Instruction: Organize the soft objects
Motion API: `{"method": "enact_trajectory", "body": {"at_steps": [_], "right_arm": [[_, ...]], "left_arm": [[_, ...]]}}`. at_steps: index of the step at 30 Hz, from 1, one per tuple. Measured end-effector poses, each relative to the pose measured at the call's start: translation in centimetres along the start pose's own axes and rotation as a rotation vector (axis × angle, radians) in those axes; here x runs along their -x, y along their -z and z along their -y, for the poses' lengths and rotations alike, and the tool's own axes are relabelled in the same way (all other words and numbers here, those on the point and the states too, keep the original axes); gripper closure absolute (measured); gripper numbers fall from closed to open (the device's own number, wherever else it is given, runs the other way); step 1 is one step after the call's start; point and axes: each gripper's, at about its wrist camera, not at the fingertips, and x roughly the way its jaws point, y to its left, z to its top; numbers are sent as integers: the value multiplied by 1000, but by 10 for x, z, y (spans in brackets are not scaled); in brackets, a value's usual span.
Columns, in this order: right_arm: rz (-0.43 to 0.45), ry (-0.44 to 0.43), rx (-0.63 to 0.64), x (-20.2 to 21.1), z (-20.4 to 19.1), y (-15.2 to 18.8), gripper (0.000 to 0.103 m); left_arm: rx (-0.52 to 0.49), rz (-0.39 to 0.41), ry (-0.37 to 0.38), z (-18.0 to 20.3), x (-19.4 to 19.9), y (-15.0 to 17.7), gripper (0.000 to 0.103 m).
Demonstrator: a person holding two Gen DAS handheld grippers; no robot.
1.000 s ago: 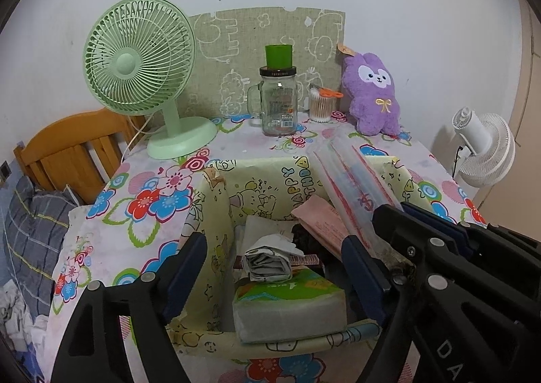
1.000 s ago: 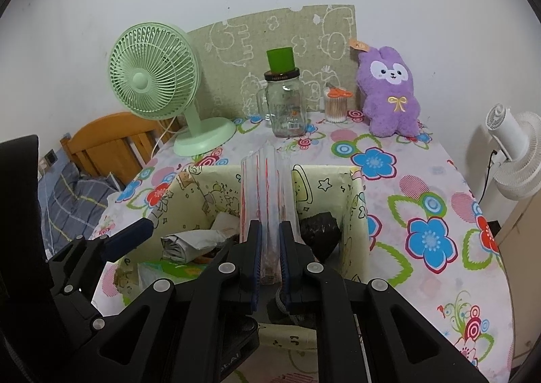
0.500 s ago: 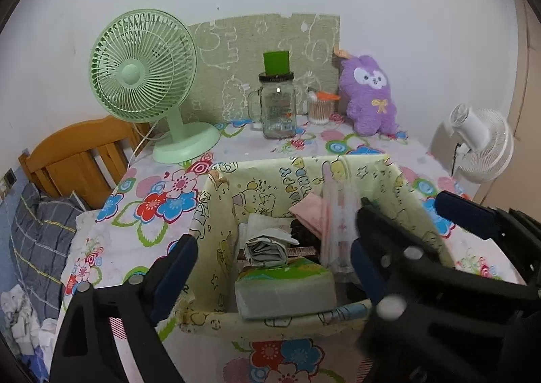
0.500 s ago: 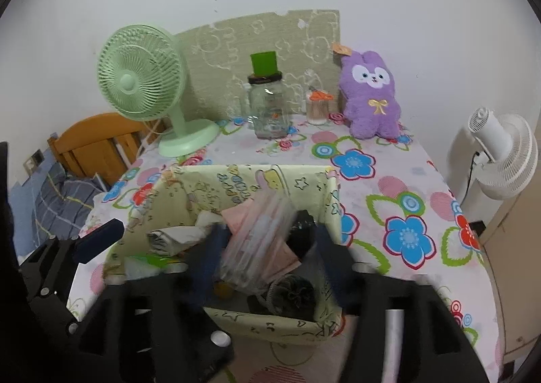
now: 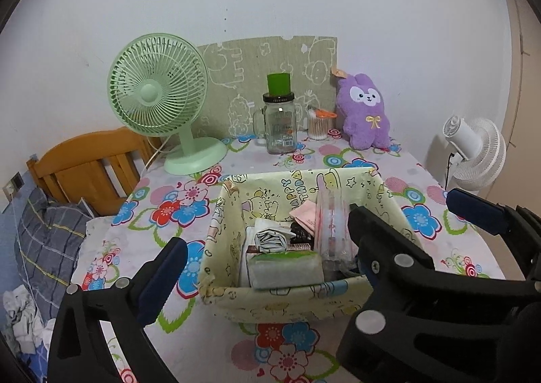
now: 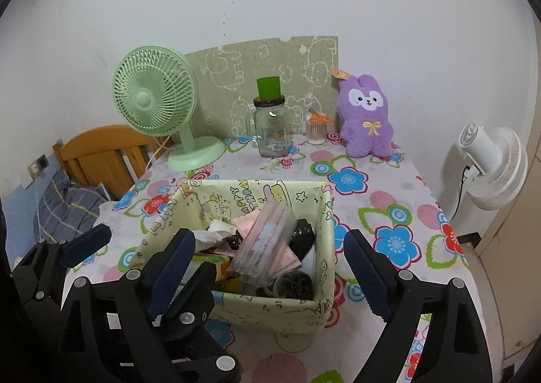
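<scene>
We saw both claws opening wide and empty: left gripper (image 5: 267, 254), right gripper (image 6: 270, 257). The clear packet (image 6: 263, 241) leaned toward one o'clock in the fabric box (image 6: 324, 213); we judged that a clean backward withdrawal would avoid snagging it.

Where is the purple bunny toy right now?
The purple bunny toy sits at the back right of the table in both views, against the wall, just right of the cotton swab jar.

A clear plastic packet (image 6: 262, 239) leans tilted among soft clutter inside the yellow cartoon-print fabric bin (image 6: 324, 230).
</scene>
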Motion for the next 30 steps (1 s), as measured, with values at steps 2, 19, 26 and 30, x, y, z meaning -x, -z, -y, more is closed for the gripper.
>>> {"method": "enact_trajectory", "body": {"at_steps": [2, 19, 26, 30], "right_arm": [[10, 10, 2, 8, -1, 1, 6], [77, 52, -9, 76, -2, 11, 2], [121, 85, -21, 111, 3, 14, 2], [140, 95, -28, 126, 3, 17, 2]], "left_arm": [[3, 6, 0, -1, 7, 1, 0], [24, 76, 18, -7, 73, 14, 0], [44, 103, 20, -17, 101, 19, 0], [56, 123, 9, -23, 117, 21, 0]]}}
